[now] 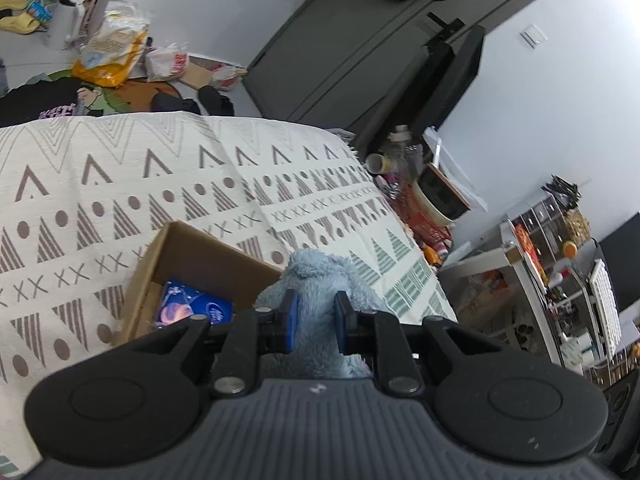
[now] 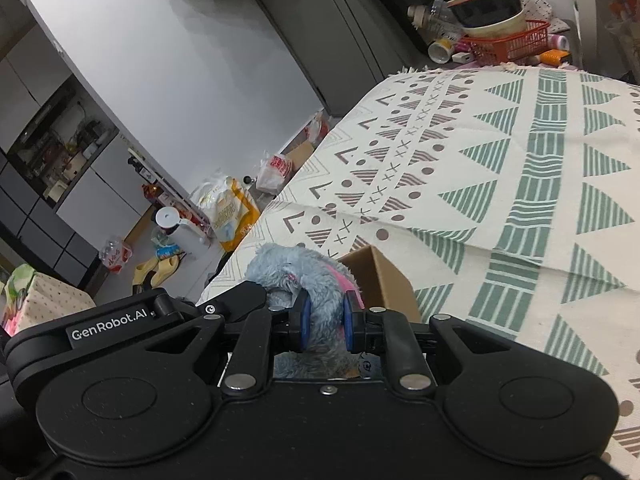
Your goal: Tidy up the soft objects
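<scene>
Blue fleece fills the gap of my left claw (image 1: 314, 322): its two blue pads (image 1: 291, 320) are pinching a fluffy light-blue plush toy (image 1: 320, 276), which rises up in front of the fingers. Just left of the toy, an open cardboard box (image 1: 192, 256) sits on the patterned cloth (image 1: 160, 184) that covers the table, and inside it lies a blue packet (image 1: 196, 308) with an orange picture on it.

My right claw (image 2: 325, 324) is pressed onto the same grey-blue plush toy (image 2: 296, 272), gripping a fuzzy part of it that curves between the pads; a patch of pink shows on its right side. The corner of the cardboard box (image 2: 380, 276) stands just behind the toy, touching or nearly touching it; I cannot tell which. So the toy hangs between both claws, beside the box rather than down inside it.

The cloth (image 2: 500, 160) spreads away to the right with green and brown triangles. At the far end of the table stands a red basket (image 2: 512, 44) holding a stacked bowl (image 2: 488, 12). On the floor to the left lie yellow slippers (image 2: 156, 270), a white bin (image 2: 176, 228) and a yellow bag (image 2: 230, 216).
</scene>
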{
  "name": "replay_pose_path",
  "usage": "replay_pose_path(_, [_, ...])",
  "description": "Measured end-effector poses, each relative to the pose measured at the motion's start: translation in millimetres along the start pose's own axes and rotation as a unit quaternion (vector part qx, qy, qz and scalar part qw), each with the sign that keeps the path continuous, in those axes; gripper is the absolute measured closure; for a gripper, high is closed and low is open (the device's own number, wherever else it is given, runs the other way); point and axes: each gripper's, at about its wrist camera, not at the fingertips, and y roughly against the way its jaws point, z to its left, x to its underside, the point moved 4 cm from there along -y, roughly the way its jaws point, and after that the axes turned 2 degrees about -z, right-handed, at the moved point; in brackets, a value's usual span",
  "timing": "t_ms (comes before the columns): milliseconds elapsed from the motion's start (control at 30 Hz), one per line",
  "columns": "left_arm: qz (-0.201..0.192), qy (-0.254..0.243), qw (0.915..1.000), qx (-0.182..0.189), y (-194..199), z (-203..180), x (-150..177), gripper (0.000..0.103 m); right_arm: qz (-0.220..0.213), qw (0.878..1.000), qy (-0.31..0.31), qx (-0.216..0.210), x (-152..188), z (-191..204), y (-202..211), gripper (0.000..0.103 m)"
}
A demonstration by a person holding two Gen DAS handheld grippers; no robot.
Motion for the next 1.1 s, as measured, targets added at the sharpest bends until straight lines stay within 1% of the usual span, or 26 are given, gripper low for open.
replay_pose_path(133, [0.006,0.016,0.9998,-0.009,-7.5,11.2,-1.5,0.085,0.008,1.000,-0.003,0.005,2.4,0.9,-11.4,0.087])
replay_pose_path(233, [0.012,0.015,0.9997,-0.017,-14.3,15.0,-0.2,0.085,0.011,1.000,-0.003,0.014,4.5,-1.4,-18.8,0.086])
replay_pose_path(333, [0.014,0.004,0.9995,-0.030,-20.8,15.9,-0.8,0.084,0.019,1.000,-0.007,0.022,6.6,-6.1,-23.5,0.079])
replay_pose_path(367, [0.012,-0.002,0.9992,-0.038,-22.0,16.6,-1.3,0.081,0.019,0.999,-0.008,0.026,7.0,-7.5,-21.7,0.079])
replay_pose_path(433, [0.017,-0.011,0.9985,-0.051,-24.7,17.6,-2.2,0.081,0.013,1.000,-0.004,0.025,6.8,-8.9,-14.6,0.077])
replay_pose_path(533, [0.032,0.003,0.9973,-0.065,-25.7,19.5,-0.4,0.077,0.008,1.000,-0.004,0.026,5.6,-11.8,-3.9,0.073])
replay_pose_path(567, [0.033,0.001,0.9972,-0.068,-25.3,18.6,0.8,0.072,0.007,1.000,-0.005,0.026,5.1,-13.5,-1.0,0.072])
replay_pose_path(600, [0.033,-0.005,0.9967,-0.074,-24.6,16.9,2.2,0.066,0.006,1.000,-0.008,0.026,4.9,-15.2,2.1,0.072])
replay_pose_path(633, [0.033,-0.012,0.9960,-0.082,-23.5,14.8,3.7,0.063,0.005,1.000,-0.010,0.026,5.2,-17.3,5.3,0.072])
replay_pose_path(667, [0.034,-0.019,0.9951,-0.091,-22.0,12.8,5.3,0.057,0.005,1.000,-0.014,0.027,6.4,-19.6,10.0,0.071])
replay_pose_path(700, [0.035,-0.023,0.9943,-0.098,-20.1,11.2,7.0,0.051,0.004,0.999,-0.016,0.028,6.9,-21.5,12.2,0.068])
replay_pose_path(733, [0.036,-0.024,0.9937,-0.104,-17.6,10.1,8.6,0.050,0.003,0.999,-0.019,0.031,8.1,-23.6,16.4,0.067])
replay_pose_path(767, [0.036,-0.023,0.9933,-0.107,-15.0,9.3,9.9,0.046,0.000,0.999,-0.021,0.033,9.6,-26.4,22.5,0.062])
replay_pose_path(800, [0.036,-0.026,0.9931,-0.109,-11.5,7.8,11.5,0.041,-0.001,0.999,-0.023,0.036,10.4,-29.2,26.7,0.057])
replay_pose_path(867, [0.037,-0.038,0.9919,-0.116,-5.8,3.1,15.9,0.032,-0.007,0.999,-0.026,0.042,11.8,-34.8,39.9,0.054])
replay_pose_path(933, [0.045,-0.055,0.9902,-0.120,0.2,-2.8,20.5,0.030,-0.009,0.999,-0.029,0.045,12.6,-40.2,51.8,0.054])
replay_pose_path(1000, [0.044,-0.067,0.9892,-0.123,8.5,-9.9,24.8,0.026,-0.013,0.998,-0.026,0.047,12.4,-43.5,66.4,0.046])
replay_pose_path(1033, [0.043,-0.075,0.9887,-0.122,12.8,-14.5,27.1,0.025,-0.018,0.998,-0.024,0.049,12.4,-45.1,73.8,0.043])
replay_pose_path(1100, [0.040,-0.099,0.9877,-0.115,20.8,-25.5,31.4,0.025,-0.029,0.998,-0.021,0.056,11.2,-48.4,87.9,0.035])
